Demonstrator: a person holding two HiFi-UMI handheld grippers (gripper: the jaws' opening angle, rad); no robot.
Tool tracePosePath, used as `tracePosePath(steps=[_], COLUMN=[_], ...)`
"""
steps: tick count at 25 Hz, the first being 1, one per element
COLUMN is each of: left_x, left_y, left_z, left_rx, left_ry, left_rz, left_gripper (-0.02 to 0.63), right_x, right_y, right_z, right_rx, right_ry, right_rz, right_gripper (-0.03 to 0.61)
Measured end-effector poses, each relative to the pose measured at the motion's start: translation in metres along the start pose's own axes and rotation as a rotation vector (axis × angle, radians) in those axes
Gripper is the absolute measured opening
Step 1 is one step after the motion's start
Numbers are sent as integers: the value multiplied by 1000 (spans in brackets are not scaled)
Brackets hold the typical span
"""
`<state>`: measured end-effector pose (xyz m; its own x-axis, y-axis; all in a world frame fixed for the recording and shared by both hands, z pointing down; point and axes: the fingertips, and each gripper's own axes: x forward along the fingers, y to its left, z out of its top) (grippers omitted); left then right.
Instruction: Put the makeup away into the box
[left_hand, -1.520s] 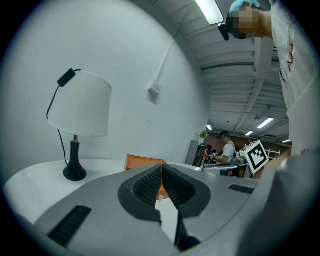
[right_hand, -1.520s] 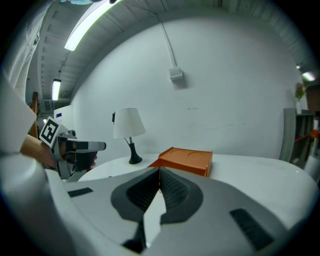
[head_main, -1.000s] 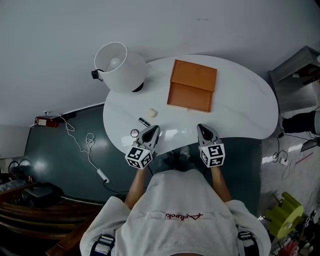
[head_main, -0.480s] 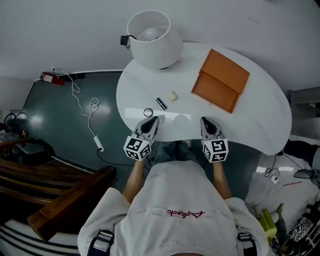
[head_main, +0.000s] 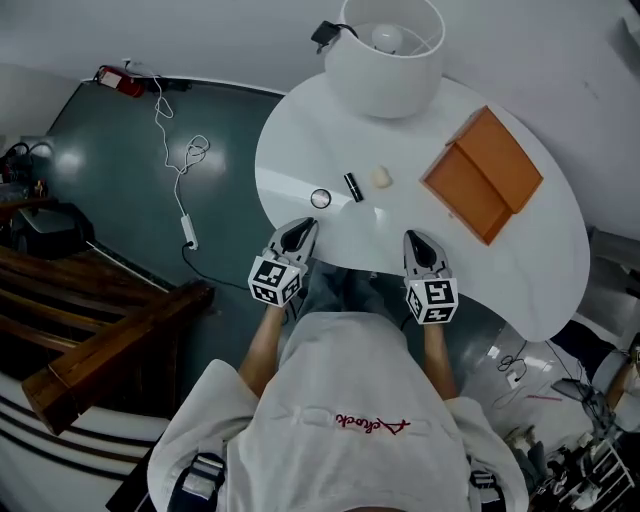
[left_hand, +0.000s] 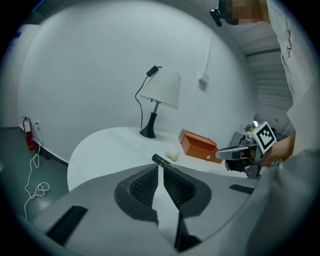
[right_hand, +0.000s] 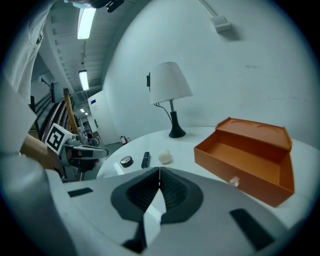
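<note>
An open orange box lies on the right of the white round table, its lid folded back; in the right gripper view the orange box looks empty. A round compact, a black lipstick tube and a cream sponge lie left of it. My left gripper hovers at the table's near edge just short of the compact, jaws shut and empty. My right gripper is at the near edge, shut and empty. The left gripper view has the lipstick just past the left gripper.
A white table lamp stands at the back of the table, its cord trailing off. A cable and power strip lie on the dark floor to the left, with wooden furniture beyond.
The head view has swung, so table, lamp and box sit higher and further right. Both grippers have come down and forward at the table's near edge, still shut.
</note>
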<state>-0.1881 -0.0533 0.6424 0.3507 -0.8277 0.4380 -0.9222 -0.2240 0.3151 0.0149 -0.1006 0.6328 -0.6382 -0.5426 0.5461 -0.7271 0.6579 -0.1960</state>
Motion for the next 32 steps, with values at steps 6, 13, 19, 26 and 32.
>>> tracePosePath(steps=[6,13,19,26,32], left_x=[7,16,35,63,75], left_y=[11,17,29,33,33], left_z=[-16,-29,-27,-31,-36], left_rx=[56,125,166,253,303], left_ry=[45,103,153,218,269], left_rz=[5,1,8,-13,-15], left_gripper=[171,202,202,222,222], right_x=[5,8,5,3,2], right_y=[2,1,-3,-5,-7], right_z=[-12,-14,-15,-15,-16], right_rx=[6,17,30,41,44], right_ry=[36,42,44,43,43], right_rz=[4,-6,-23,-36,-43], right_gripper=[20,20,20,20,20])
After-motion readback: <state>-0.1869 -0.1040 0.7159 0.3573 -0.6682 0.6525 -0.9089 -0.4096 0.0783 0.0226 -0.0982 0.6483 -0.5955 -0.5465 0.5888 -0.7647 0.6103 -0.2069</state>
